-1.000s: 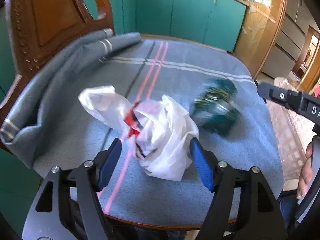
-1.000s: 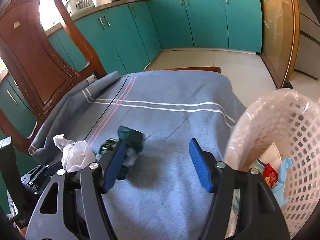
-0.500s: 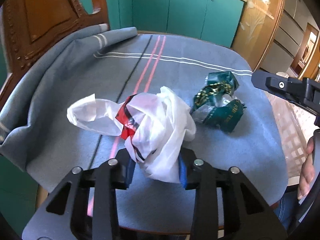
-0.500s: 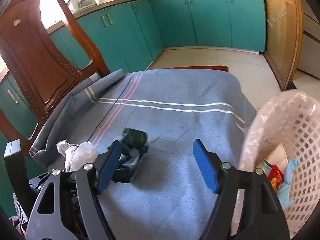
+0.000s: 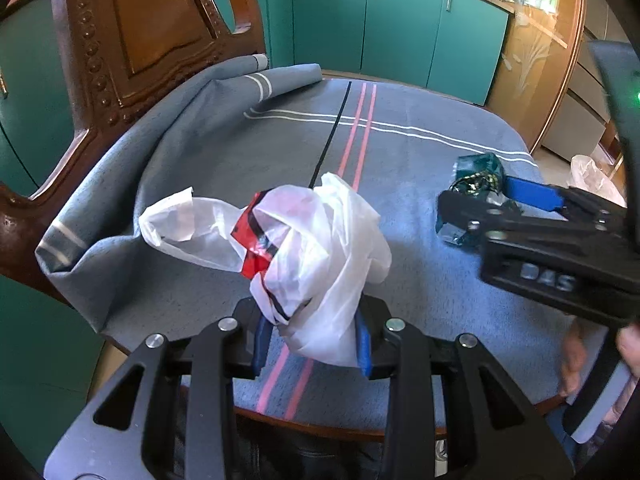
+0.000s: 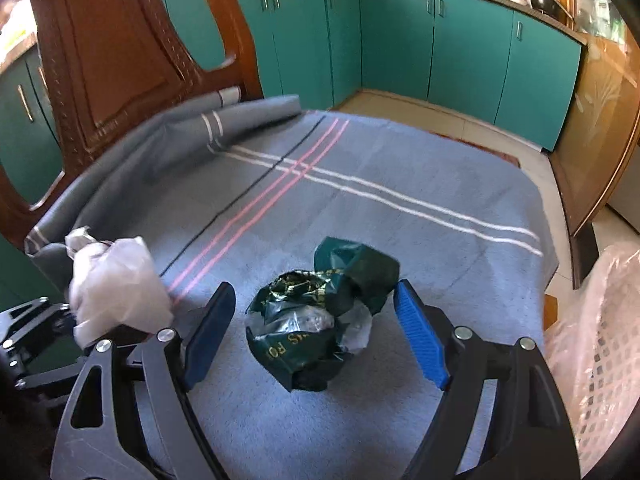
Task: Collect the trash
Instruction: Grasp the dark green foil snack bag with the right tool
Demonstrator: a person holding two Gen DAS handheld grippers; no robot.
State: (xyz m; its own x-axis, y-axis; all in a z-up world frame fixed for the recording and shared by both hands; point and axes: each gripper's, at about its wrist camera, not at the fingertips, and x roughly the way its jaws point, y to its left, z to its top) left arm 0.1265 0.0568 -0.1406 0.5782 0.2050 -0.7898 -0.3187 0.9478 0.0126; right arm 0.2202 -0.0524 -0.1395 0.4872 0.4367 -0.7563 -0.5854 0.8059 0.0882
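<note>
Left gripper (image 5: 312, 342) clamped on the white plastic bag (image 5: 320, 248) at the near table edge (image 5: 320, 426), right gripper (image 6: 312, 330) spread, jaws just widened, astride the green wrapper (image 6: 320, 312) mid-cloth without pinching it; neither piece binned, lined basket (image 6: 600, 344) just right, open cloth beyond.

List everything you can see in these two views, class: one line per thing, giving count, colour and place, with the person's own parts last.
plastic bag: one, white with red print, crumpled at the near edge of the cloth
wrapper: one, dark green, crumpled on the cloth
cloth: one, blue-grey striped, covering the table
chair: one, brown carved wood, behind the table
cabinets: several doors, teal, along the wall
basket: one, white lattice, beside the table
left gripper: shut on the plastic bag
right gripper: open around the wrapper, jaws just widened
</note>
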